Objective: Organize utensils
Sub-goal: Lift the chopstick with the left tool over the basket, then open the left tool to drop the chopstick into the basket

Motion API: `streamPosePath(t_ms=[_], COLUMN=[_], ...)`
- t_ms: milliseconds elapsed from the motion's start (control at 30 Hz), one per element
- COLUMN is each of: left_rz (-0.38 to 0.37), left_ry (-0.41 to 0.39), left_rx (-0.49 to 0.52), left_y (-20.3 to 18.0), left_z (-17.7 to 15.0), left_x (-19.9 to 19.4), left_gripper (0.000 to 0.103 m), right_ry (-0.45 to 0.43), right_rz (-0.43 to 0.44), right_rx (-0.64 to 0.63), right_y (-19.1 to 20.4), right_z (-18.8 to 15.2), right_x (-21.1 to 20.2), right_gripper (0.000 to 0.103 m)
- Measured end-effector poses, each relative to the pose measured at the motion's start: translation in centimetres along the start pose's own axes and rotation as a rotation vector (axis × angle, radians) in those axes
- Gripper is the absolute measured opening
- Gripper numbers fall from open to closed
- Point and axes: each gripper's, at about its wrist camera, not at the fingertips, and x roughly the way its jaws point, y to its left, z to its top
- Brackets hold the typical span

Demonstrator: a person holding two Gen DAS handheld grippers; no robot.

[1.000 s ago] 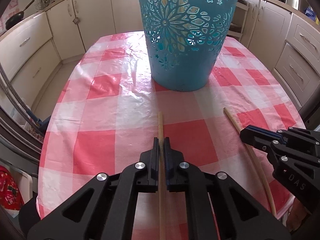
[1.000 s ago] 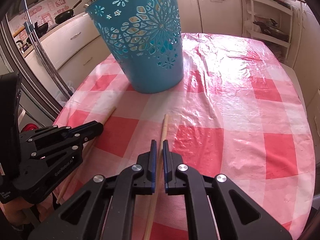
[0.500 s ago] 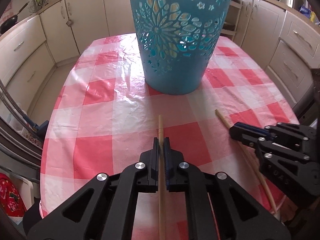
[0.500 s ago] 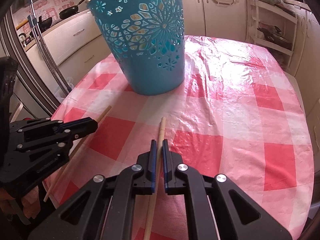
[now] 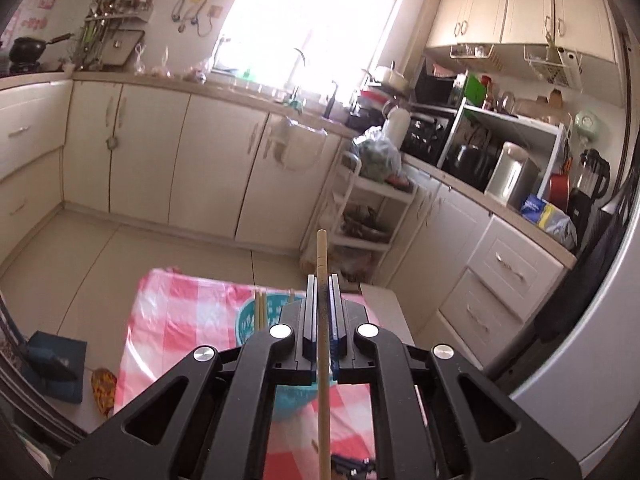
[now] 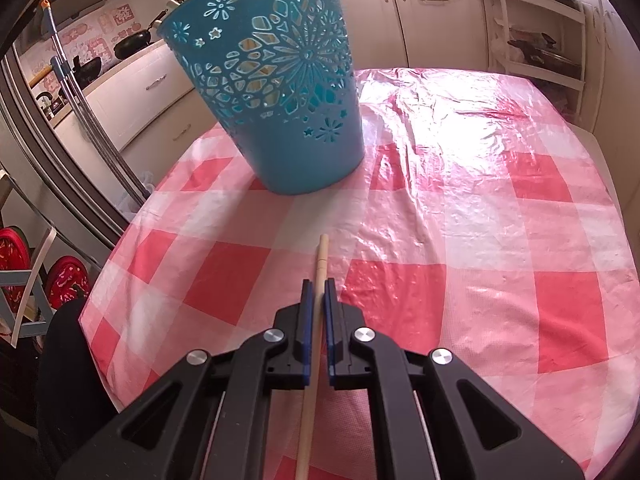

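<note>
- A red-and-white checked cloth (image 6: 460, 208) covers the surface.
- Cream cupboards (image 5: 216, 160) run under a bright window (image 5: 308, 16).
- A white trolley (image 5: 368, 208) stands against the cupboards.
- A black pan (image 5: 24, 46) sits on the far worktop.
- A silver pot (image 5: 512, 178) stands beside a blue packet (image 5: 534, 205).

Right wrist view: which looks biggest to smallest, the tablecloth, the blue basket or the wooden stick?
1. tablecloth
2. blue basket
3. wooden stick, held in the right gripper; it sits nearest the camera, yet looks slimmest.
</note>
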Motion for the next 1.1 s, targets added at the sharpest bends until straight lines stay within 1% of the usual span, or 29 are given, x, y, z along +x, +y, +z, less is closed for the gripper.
streamPosePath(t_ms=[167, 233, 267, 433, 600, 700, 867, 933, 1100], left_rz=[0.052, 0.071, 0.078, 0.105, 0.127, 0.134, 0.141, 0.147, 0.148], left_ry=[-0.128, -0.161, -0.165, -0.16, -0.166, -0.153, -0.116, -0.101, -0.078], left_rx=[-0.038, -0.038, -0.04, -0.077, -0.103, -0.098, -0.082, -0.057, -0.04], left_y=[-0.5, -0.7, -0.8, -0.2, 0.7, 1.1, 1.6, 1.3, 1.4], left_z=[3.2, 3.8, 3.9, 2.9, 1.6, 1.0, -0.2, -0.5, -1.2], left_x=[3.4, 5.0, 5.9, 10.2, 12.2, 12.9, 13.0, 12.7, 10.0], left_gripper=[0.005, 0.005, 0.005, 0.005, 0.005, 0.005, 0.005, 0.005, 0.005], right_ry=[-0.004, -0.005, -0.005, -0.004, -0.002, -0.001, 0.001, 0.001, 0.015], right_rz=[0.013, 0.016, 0.018, 0.032, 0.044, 0.05, 0.053, 0.051, 0.059], right_rx=[0.009, 0.01, 0.01, 0.02, 0.03, 0.034, 0.037, 0.034, 0.037], right_y=[-0.2, -0.3, -0.3, -0.5, -0.7, -0.8, -0.8, -0.8, -0.9], right_z=[-0.1, -0.1, -0.1, 0.0, 0.1, 0.1, 0.2, 0.2, 0.3], right_x=[0.0, -0.1, -0.1, 0.0, 0.0, 0.1, 0.1, 0.1, 0.1], right_gripper=[0.006, 0.006, 0.006, 0.006, 0.006, 0.006, 0.006, 0.006, 0.006])
